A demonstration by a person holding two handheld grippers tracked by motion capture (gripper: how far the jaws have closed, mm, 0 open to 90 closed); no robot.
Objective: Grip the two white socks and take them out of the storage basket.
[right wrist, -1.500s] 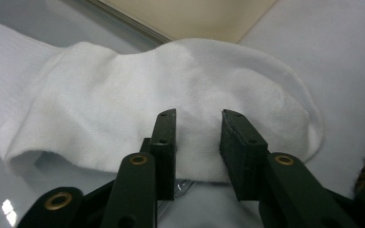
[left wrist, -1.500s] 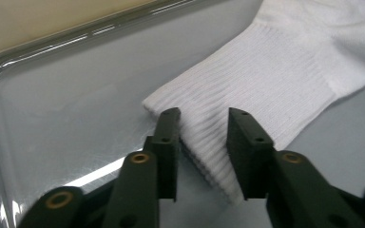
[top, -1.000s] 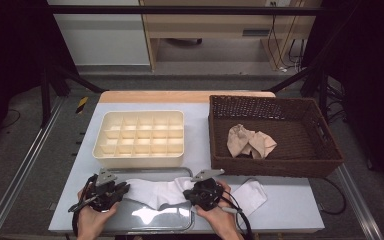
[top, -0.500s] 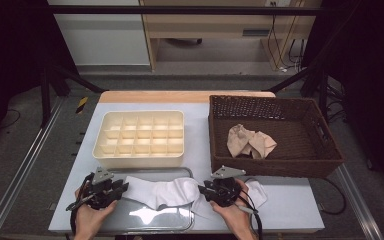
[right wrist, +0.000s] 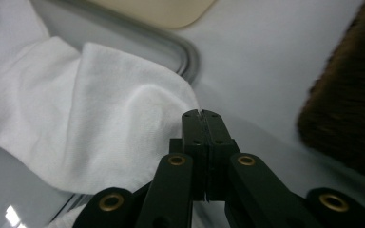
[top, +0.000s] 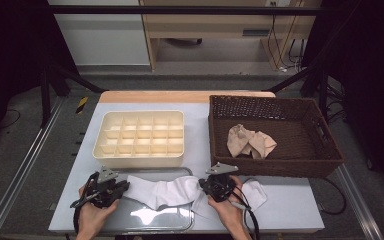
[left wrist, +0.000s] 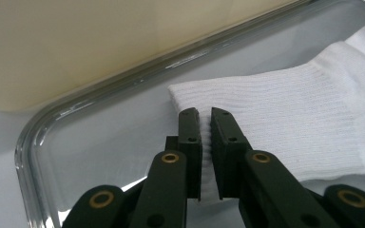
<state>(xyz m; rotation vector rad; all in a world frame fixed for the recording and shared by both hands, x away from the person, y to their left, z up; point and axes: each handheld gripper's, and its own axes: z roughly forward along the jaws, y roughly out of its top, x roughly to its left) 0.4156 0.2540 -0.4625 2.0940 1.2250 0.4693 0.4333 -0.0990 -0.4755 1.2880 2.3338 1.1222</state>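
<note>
L gripper (left wrist: 206, 116) just closing, pinching sock (left wrist: 285, 114) cuff on tray (left wrist: 43, 128); R gripper (right wrist: 202, 115) clenched on sock's other end.

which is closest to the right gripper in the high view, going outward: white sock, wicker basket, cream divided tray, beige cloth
From the right gripper:
1. white sock, touching, at its left
2. wicker basket, just behind
3. beige cloth and cream divided tray: too close to call
</note>
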